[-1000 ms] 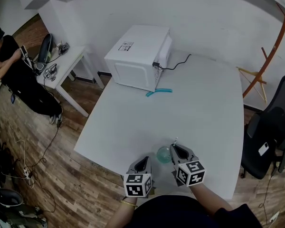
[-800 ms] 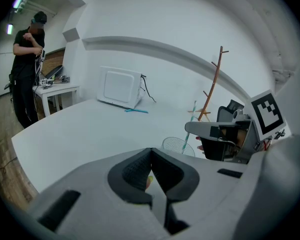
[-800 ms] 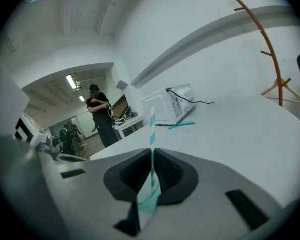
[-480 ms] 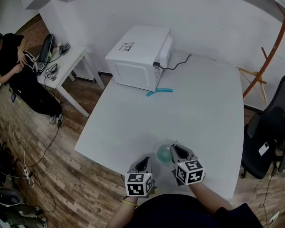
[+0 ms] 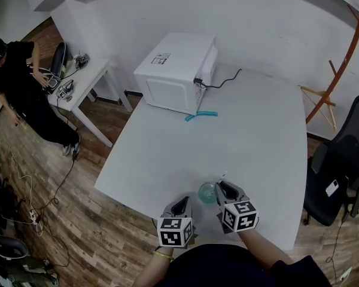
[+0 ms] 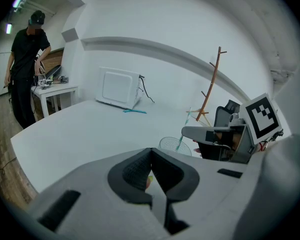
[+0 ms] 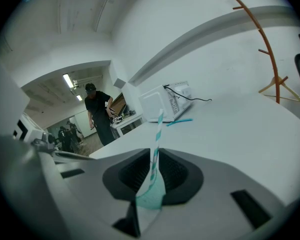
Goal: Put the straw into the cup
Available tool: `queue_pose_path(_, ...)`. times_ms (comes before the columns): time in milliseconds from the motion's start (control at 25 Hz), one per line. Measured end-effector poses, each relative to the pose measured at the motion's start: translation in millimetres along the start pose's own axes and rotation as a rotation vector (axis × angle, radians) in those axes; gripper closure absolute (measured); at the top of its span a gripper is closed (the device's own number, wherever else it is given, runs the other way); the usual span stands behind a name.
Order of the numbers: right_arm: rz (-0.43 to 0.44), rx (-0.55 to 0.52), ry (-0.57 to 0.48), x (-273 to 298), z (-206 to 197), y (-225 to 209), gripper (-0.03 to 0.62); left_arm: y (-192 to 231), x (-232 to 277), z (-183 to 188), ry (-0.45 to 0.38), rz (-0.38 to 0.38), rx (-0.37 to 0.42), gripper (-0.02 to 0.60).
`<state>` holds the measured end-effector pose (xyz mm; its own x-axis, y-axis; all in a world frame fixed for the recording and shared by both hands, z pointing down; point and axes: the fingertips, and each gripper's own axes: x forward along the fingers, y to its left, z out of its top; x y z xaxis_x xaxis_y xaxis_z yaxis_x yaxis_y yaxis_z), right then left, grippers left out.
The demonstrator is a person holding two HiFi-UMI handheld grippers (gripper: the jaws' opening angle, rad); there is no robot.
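Note:
A clear teal-tinted cup (image 5: 206, 193) stands near the white table's front edge (image 5: 125, 199). My right gripper (image 5: 226, 189) is just right of it, shut on a teal-and-white striped straw (image 5: 222, 177). The right gripper view shows that straw (image 7: 156, 134) rising upright from between the jaws of the right gripper (image 7: 157, 171). Seen from the left gripper view, the straw (image 6: 186, 126) slants down into the cup (image 6: 174, 145). My left gripper (image 5: 180, 207) is left of the cup, apart from it. The left gripper (image 6: 150, 170) is shut with nothing clearly in it.
A white microwave (image 5: 176, 70) sits at the table's far side with a cable and a teal stick-like thing (image 5: 200, 116) beside it. A black chair (image 5: 341, 160) is to the right. A person (image 5: 18, 88) stands by a small side table (image 5: 78, 79) on the left.
Both grippers, the straw and the cup have stayed almost still. The person at the far left has straightened and turned toward the side table.

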<state>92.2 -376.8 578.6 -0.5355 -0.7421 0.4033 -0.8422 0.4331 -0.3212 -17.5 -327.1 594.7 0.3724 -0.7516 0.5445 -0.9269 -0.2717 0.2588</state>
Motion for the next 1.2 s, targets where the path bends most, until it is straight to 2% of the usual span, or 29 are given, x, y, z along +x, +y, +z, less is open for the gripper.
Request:
queue_pose_path(120,0.004,0.016,-0.008,-1.6,-0.4,-1.5,0.546,-1.7,-0.8,0.6,-0.002,-0.003,0.005,0.568)
queue_pose_path(200,0.006,0.020,-0.005,-2.7,-0.8,-2.1,0.492,-3.1,-1.6,0.8,-0.003,-0.005,0.006,0.567)
queue_pose_path(240,0.005,0.021,-0.003,-3.3,-0.9,-2.4,0.485,-4.0,-1.9,0.8,-0.003,-0.006,0.008,0.568)
queue_pose_path(760,0.009,0.021,-0.022,-13.5,4.7,2.6,0.485,-6.4,-9.8,1.0,-0.013,-0.007,0.022,0.568)
queue_pose_path(1200,0.001,-0.002,-0.070,-35.7,12.7,27.8,0.485,-7.6,-27.4,-5.0,-0.019,-0.036,0.047,0.568)
